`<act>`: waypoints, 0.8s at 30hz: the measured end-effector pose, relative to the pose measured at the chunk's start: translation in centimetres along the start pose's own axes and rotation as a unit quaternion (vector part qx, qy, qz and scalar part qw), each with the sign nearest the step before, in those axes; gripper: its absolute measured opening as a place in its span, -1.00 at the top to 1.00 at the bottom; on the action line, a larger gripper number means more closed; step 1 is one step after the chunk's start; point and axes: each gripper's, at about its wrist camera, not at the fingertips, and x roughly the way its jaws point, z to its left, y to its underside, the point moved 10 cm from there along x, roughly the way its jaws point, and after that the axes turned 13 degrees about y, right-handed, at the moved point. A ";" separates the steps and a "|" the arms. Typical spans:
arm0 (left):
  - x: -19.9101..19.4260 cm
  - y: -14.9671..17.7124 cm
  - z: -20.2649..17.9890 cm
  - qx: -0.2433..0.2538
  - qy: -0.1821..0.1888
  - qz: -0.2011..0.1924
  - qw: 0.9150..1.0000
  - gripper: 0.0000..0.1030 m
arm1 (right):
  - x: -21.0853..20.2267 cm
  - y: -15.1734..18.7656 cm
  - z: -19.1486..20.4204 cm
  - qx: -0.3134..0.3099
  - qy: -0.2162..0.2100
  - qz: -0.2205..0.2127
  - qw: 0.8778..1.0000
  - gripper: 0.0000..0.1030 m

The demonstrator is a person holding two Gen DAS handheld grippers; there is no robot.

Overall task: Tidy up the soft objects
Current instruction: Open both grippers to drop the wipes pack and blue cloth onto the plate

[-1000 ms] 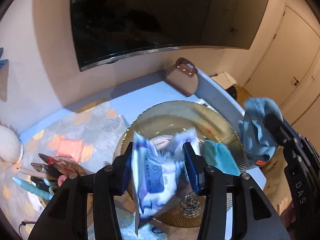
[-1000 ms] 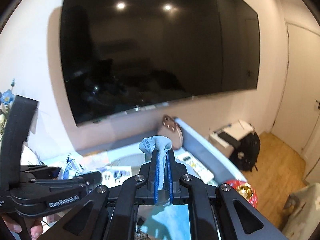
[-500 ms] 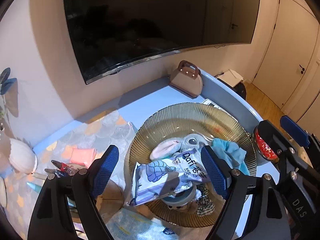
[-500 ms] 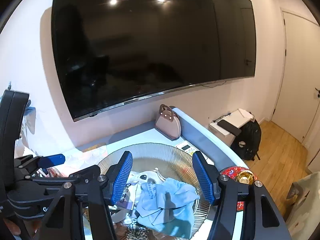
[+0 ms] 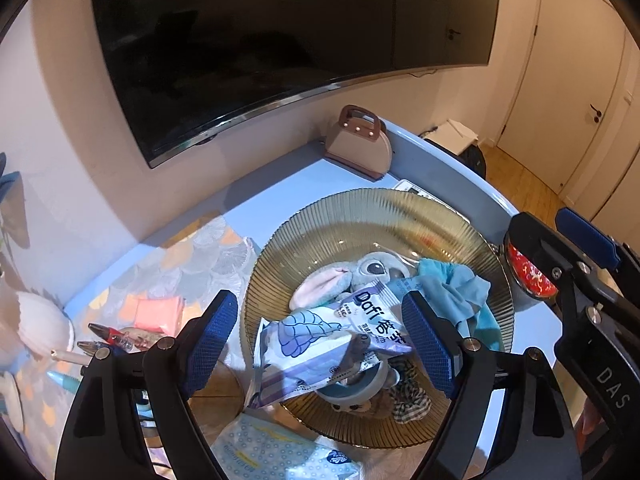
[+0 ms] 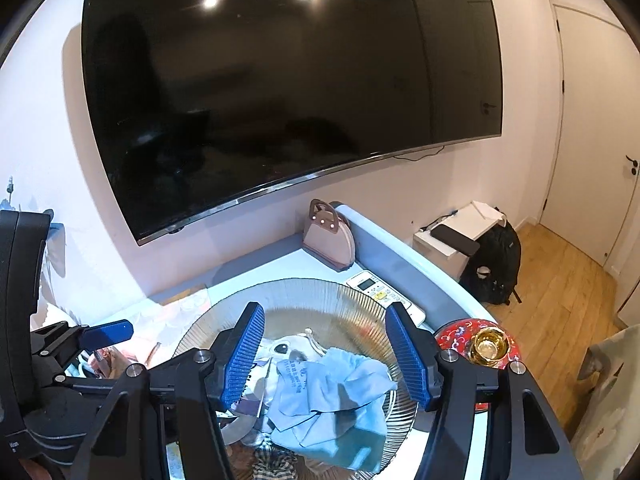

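Nearest, left gripper point(image 5: 326, 340) and right gripper point(image 6: 328, 354), fingers just spread wide and gripping nothing, above a ribbed amber glass plate point(image 5: 360, 216) on the blue desk point(image 5: 272, 196). Heaped on the plate: a purple-and-white wipes pack point(image 5: 320, 344), a plush toy point(image 5: 348, 276) behind it, a crumpled light blue cloth point(image 6: 332, 388) to its right. Farther back, a small tan handbag point(image 5: 358, 142) beneath a wall-mounted dark screen point(image 6: 280, 80).
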 end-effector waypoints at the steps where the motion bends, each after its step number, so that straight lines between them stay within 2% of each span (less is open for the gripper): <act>1: 0.0 0.0 -0.1 0.004 0.000 0.001 1.000 -0.62 | 0.0 0.0 0.0 0.002 -0.001 0.002 1.000 -0.19; 24: 0.6 0.8 0.0 -0.012 0.005 0.012 1.000 -0.62 | 0.3 0.5 -0.5 0.017 -0.003 0.020 1.000 -0.21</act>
